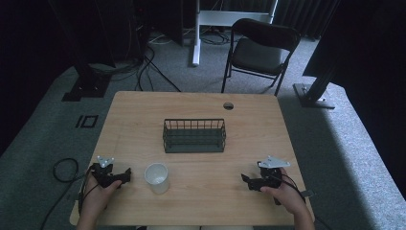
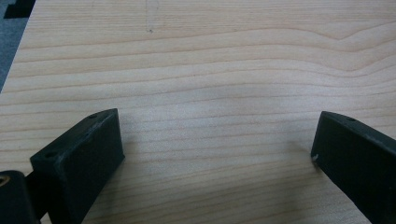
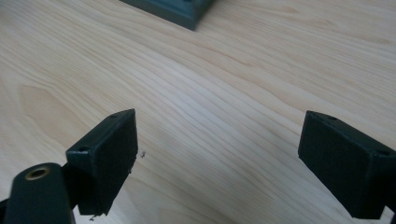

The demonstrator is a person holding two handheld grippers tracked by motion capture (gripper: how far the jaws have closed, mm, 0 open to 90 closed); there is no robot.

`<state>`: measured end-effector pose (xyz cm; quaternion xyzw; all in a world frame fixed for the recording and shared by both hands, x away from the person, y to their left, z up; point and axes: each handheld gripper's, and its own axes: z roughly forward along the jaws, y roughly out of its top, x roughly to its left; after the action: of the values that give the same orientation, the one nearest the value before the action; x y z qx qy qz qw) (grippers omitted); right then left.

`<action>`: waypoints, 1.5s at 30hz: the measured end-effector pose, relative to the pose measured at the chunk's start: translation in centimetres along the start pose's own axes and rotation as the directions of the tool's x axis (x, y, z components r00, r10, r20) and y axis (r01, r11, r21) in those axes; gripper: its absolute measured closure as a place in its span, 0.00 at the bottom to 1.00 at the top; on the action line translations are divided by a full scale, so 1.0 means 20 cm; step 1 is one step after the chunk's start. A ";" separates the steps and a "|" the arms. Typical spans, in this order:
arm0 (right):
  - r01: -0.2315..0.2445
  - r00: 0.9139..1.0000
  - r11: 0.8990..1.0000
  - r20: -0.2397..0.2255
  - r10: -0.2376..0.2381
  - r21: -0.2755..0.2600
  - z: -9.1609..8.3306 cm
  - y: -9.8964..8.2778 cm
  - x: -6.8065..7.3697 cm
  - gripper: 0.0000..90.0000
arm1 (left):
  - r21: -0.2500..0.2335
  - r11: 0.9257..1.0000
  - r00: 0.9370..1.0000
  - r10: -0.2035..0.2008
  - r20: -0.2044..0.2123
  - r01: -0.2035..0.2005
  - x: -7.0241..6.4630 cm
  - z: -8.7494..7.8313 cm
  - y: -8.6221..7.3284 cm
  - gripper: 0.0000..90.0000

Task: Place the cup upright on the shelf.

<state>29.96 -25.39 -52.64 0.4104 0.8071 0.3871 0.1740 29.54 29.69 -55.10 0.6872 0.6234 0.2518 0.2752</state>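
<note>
Both grippers sit low over the near part of the table with nothing between their jaws. My left gripper (image 1: 125, 175) is in my left hand (image 1: 98, 194) near the near-left corner, jaws spread wide over bare wood in the left gripper view. My right gripper (image 1: 245, 179) is in my right hand (image 1: 287, 194) near the near-right edge, jaws likewise spread wide apart. Going by size: one light wooden rectangular table (image 1: 249, 124), one black folding chair (image 1: 261, 50) on the grey carpet beyond its far edge, one dark green wire basket (image 1: 194, 135) standing upright at the table's middle, and one white plastic cup (image 1: 157, 178) standing upright, just beside my left gripper and near the front edge. A corner of the basket (image 3: 175, 10) appears at the top of the right gripper view.
</note>
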 end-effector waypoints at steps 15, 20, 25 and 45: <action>0.081 0.991 0.996 -0.105 -0.083 -0.023 0.05 0.08 0.14 0.13 | 0.000 1.000 1.000 0.000 0.000 0.000 0.00 0.00 0.00 0.03; 0.114 0.983 0.993 -0.140 -0.116 -0.019 0.08 0.11 0.20 0.13 | 0.000 1.000 1.000 0.000 0.000 0.000 0.00 0.00 0.00 0.03; 0.133 0.976 0.991 -0.171 -0.134 -0.015 0.10 0.12 0.26 0.13 | -0.001 1.000 1.000 0.000 0.000 0.000 0.00 0.00 0.00 0.03; 0.211 0.936 0.977 -0.281 -0.210 -0.029 0.22 0.19 0.46 0.13 | -0.001 1.000 1.000 0.000 0.000 0.000 0.00 0.00 0.00 0.03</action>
<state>29.09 -14.52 -52.13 0.2625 0.8632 0.4203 0.0971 29.54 29.69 -55.11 0.6871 0.6233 0.2521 0.2754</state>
